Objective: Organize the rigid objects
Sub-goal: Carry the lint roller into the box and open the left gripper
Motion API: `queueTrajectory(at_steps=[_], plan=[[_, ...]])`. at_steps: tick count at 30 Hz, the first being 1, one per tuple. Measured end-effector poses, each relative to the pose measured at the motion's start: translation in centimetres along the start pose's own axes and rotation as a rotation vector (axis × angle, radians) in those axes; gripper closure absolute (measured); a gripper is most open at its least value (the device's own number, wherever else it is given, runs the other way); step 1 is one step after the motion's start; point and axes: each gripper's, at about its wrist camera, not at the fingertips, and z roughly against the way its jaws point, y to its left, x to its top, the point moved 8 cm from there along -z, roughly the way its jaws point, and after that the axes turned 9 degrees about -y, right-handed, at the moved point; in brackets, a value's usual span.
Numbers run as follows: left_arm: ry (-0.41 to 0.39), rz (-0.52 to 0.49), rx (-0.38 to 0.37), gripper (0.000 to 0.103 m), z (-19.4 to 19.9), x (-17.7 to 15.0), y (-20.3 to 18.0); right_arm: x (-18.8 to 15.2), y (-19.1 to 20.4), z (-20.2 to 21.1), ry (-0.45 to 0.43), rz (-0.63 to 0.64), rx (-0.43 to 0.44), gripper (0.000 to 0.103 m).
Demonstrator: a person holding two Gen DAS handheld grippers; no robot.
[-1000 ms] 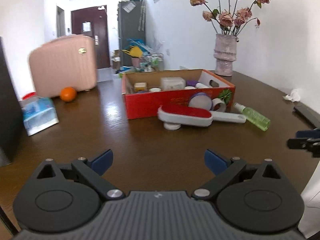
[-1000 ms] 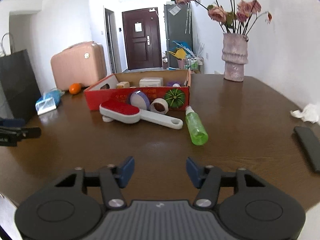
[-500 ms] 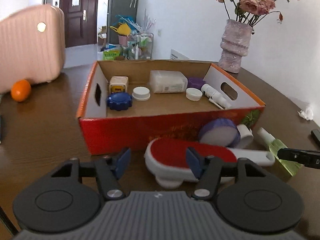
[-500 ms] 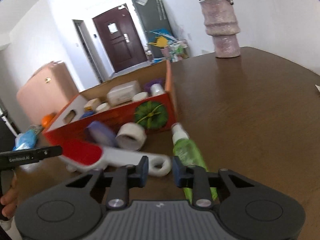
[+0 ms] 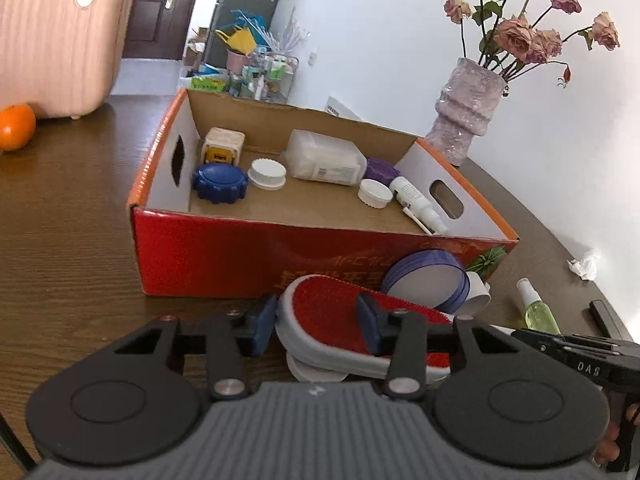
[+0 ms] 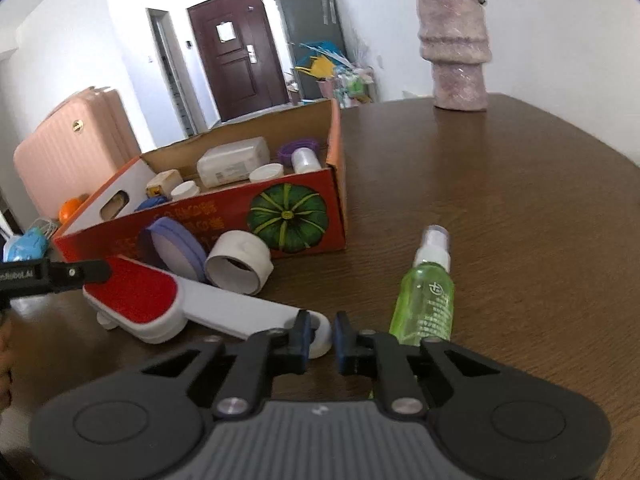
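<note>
Lying on the brown table (image 6: 520,208) just in front of the red box (image 5: 224,256) is the lint brush (image 5: 320,320). The left gripper (image 5: 316,326) is around its red head, jaws partly closed. The right gripper (image 6: 320,338) is narrow around the white handle end; real contact I cannot tell. A green spray bottle (image 6: 424,304) lies beside.

Red box (image 5: 224,256), green pumpkin print; red-white lint brush (image 6: 140,300); green bottle (image 6: 424,304).
</note>
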Motion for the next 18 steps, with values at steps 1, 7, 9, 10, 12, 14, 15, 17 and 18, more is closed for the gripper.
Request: queueTrajectory(at_steps=[1, 7, 9, 10, 12, 14, 15, 17, 18], plan=[[-0.004, 0.002, 0.004, 0.063, 0.3, 0.1, 0.0, -0.1, 0.1, 0.1, -0.014, 0.021, 0.008, 0.092], [-0.113, -0.053, 0.024, 0.065, 5.0, 0.9, -1.7, 0.7, 0.4, 2.5, -0.059, -0.012, 0.022, 0.092], [-0.135, -0.064, 0.012, 0.065, 7.8, 0.5, -2.6, 0.9, 0.8, 4.9, -0.087, 0.008, 0.024, 0.092], [-0.144, -0.060, 0.009, 0.065, 9.4, 0.0, -3.0, 0.9, 1.0, 6.1, -0.096, 0.019, 0.026, 0.093], [-0.162, -0.073, 0.008, 0.065, 12.2, -1.2, -3.8, 0.6, 1.4, 8.7, -0.116, 0.036, 0.032, 0.093], [-0.168, -0.062, -0.002, 0.065, 15.1, -2.8, -4.3, -0.1, 1.8, 10.8, -0.120, 0.069, 0.041, 0.093], [-0.164, -0.049, -0.005, 0.065, 16.1, -3.6, -4.5, -0.6, 1.9, 11.9, -0.122, 0.084, 0.040, 0.093], [-0.151, -0.031, 0.000, 0.065, 18.0, -5.3, -4.8, -1.5, 2.3, 13.7, -0.122, 0.112, 0.043, 0.093], [-0.144, -0.033, 0.005, 0.065, 18.7, -6.0, -4.8, -2.0, 2.6, 14.5, -0.122, 0.127, 0.043, 0.093]])
